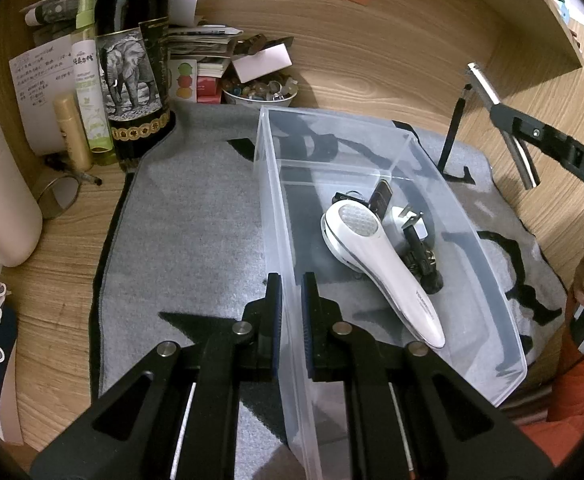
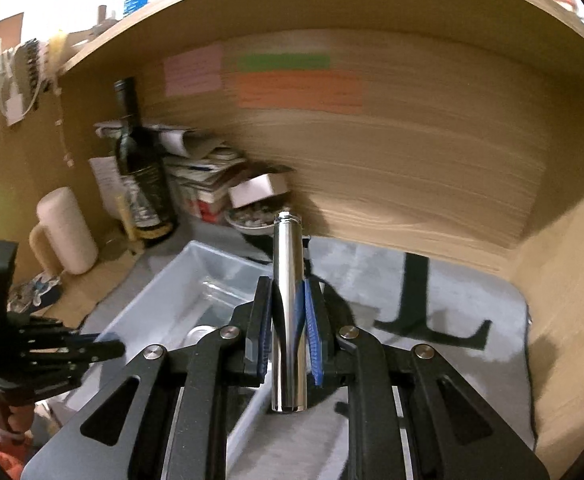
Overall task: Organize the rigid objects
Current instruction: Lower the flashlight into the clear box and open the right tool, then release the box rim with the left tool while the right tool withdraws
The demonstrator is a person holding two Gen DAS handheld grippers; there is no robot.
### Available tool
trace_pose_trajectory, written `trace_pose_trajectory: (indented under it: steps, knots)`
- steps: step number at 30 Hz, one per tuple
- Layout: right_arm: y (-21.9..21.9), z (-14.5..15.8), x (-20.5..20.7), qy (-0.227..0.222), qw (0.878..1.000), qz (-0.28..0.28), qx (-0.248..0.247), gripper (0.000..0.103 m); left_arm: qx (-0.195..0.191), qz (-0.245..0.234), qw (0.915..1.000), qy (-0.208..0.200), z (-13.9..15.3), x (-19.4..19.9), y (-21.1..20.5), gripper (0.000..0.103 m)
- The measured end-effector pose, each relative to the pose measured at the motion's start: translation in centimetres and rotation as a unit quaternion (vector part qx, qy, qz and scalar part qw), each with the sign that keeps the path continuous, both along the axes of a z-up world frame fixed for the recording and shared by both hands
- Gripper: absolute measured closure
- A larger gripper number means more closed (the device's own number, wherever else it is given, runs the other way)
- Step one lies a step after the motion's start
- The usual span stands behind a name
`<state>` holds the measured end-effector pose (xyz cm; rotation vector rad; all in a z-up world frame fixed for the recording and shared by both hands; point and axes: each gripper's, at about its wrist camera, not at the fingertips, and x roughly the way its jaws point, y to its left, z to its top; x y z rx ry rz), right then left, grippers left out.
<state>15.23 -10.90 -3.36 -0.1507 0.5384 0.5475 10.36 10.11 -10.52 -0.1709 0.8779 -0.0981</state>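
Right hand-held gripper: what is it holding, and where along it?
The right hand-held gripper is shut on a shiny metal tube, pads clamping its middle, both ends sticking out.

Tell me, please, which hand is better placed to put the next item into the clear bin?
The right. Its tool already grips the metal cylinder above the mat beside the clear bin, while the left tool is clamped on the bin's wall, steadying it.

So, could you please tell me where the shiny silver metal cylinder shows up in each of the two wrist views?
Left wrist view: the shiny silver metal cylinder is at the upper right, clamped in the right gripper, above the grey mat.
Right wrist view: it stands in the centre, upright between the blue pads.
Shared landmark: the dark wine bottle at the back left.
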Motion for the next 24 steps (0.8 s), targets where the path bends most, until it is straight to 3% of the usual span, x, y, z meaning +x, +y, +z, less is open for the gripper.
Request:
trace_pose_trajectory:
  steps: [14, 24]
  knots:
    - [5.0, -5.1, 0.9, 0.056, 0.994, 0.051, -0.080, 0.089, -0.001, -0.001, 1.0000, 0.001, 0.0, 0.0, 0.0, 0.094]
    - [6.4, -6.6, 2.0, 0.091, 0.989, 0.059, -0.101, 0.088, 0.000, -0.001, 1.0000, 0.001, 0.0, 0.0, -0.1, 0.094]
